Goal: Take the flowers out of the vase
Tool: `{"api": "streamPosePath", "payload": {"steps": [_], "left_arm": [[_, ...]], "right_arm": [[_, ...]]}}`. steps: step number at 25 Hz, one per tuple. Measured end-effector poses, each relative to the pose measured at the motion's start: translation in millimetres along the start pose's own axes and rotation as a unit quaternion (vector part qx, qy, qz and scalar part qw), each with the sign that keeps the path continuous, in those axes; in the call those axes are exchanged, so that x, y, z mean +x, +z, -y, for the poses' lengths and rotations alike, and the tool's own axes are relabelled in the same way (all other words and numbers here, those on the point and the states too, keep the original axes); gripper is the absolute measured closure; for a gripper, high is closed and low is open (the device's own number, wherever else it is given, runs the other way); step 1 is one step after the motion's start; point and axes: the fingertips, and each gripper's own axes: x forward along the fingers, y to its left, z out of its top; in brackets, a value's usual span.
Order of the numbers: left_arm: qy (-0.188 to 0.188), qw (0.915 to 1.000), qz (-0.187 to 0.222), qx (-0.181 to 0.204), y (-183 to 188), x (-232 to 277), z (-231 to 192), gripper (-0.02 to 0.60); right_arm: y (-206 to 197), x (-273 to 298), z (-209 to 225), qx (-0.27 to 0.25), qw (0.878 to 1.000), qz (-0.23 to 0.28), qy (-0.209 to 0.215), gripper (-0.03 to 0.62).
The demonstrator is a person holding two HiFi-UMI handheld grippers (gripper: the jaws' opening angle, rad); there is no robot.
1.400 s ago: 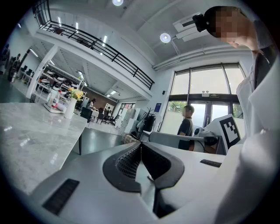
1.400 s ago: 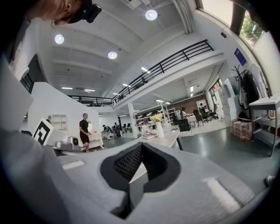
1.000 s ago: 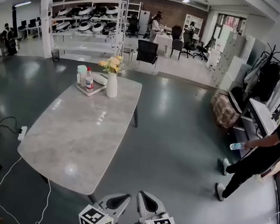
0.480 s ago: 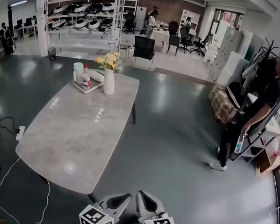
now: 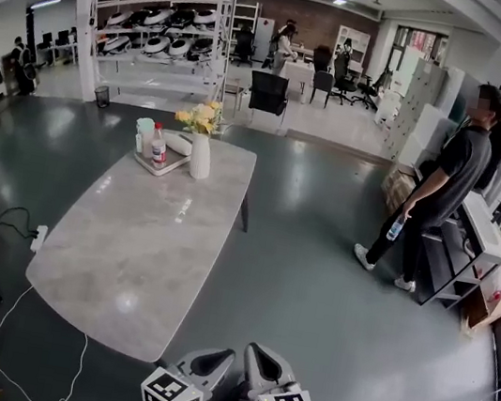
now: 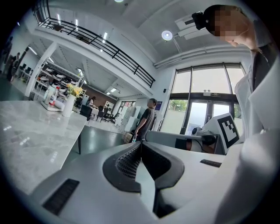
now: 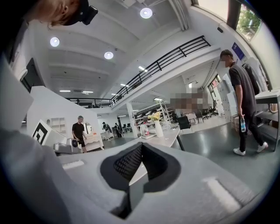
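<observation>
Yellow flowers stand in a white vase at the far end of a long marble table. Both grippers are low at the bottom edge of the head view, well short of the table's near end and far from the vase. My left gripper has its jaws shut and empty. My right gripper is likewise shut with nothing in it. In the left gripper view the vase shows small beyond the tabletop, left of the shut gripper. The right gripper view shows the vase above the shut gripper.
A tray with a bottle and cups lies left of the vase. A person holding a bottle stands on the floor at right. A black chair is behind the table. Cables trail on the floor at left.
The person at right has straightened up and stepped left along the shelf. The table and vase shifted slightly in view. Both grippers stay shut at the bottom edge.
</observation>
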Motion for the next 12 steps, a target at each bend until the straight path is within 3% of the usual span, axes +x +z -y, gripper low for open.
{"api": "streamPosePath", "payload": {"steps": [12], "left_arm": [[0.017,0.9997,0.01,-0.012,34.0,92.3,-54.1,0.574]], "right_arm": [[27.5,74.5,78.1,0.001,1.0,-0.012,0.024,0.594]]}}
